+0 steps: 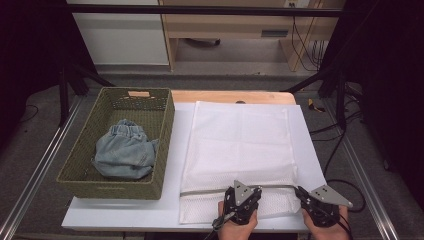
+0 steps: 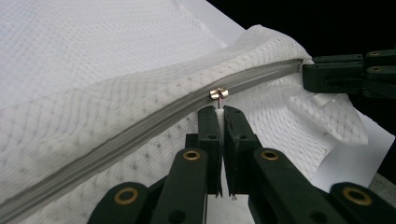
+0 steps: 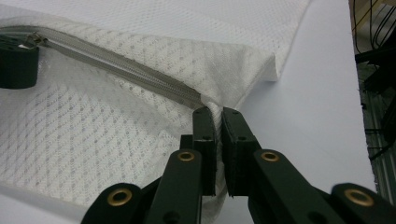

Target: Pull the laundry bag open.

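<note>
A white mesh laundry bag (image 1: 240, 145) lies flat on the table with a grey zipper (image 1: 210, 190) running across its near end. My left gripper (image 2: 221, 109) is shut on the pull tab just below the metal zipper slider (image 2: 218, 93). In the high view the left gripper (image 1: 257, 189) sits at the zipper's middle-right. My right gripper (image 3: 217, 111) is shut on the mesh fabric at the zipper's (image 3: 116, 65) right end, and it appears at the bag's near right corner (image 1: 300, 191). The bag (image 2: 93, 56) bulges up behind the zipper line.
A green woven basket (image 1: 165, 145) stands left of the bag, holding a crumpled blue denim garment (image 1: 125, 150). The white tabletop (image 1: 125, 210) shows in front of the basket. Metal rails and dark frame posts flank the table; cables lie on the floor at the right.
</note>
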Available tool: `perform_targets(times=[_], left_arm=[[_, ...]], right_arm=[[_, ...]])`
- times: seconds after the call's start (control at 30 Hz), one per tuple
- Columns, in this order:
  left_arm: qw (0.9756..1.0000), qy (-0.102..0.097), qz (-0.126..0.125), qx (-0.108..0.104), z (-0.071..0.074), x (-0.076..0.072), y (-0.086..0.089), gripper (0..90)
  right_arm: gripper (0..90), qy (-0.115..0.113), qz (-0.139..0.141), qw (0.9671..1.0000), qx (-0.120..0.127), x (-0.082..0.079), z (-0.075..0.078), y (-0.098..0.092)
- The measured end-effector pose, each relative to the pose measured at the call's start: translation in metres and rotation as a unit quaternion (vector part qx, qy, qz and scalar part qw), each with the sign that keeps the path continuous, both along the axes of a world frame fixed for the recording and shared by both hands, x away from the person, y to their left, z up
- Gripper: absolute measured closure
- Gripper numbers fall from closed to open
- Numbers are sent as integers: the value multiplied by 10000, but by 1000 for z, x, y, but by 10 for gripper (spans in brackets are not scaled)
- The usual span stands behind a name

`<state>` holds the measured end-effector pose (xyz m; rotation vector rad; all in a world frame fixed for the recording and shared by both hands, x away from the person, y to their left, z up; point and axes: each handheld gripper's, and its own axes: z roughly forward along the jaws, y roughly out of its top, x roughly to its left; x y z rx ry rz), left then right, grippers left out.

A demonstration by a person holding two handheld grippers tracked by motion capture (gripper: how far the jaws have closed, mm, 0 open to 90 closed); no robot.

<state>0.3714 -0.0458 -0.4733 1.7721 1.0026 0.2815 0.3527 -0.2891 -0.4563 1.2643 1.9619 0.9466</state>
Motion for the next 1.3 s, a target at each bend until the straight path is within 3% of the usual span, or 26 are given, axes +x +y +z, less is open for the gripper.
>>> perform_targets(times=[1.3], left_arm=[[9992, 63, 343, -202, -1, 1, 44, 868]], right_arm=[[852, 140, -182, 9997, 37, 6, -4, -6]])
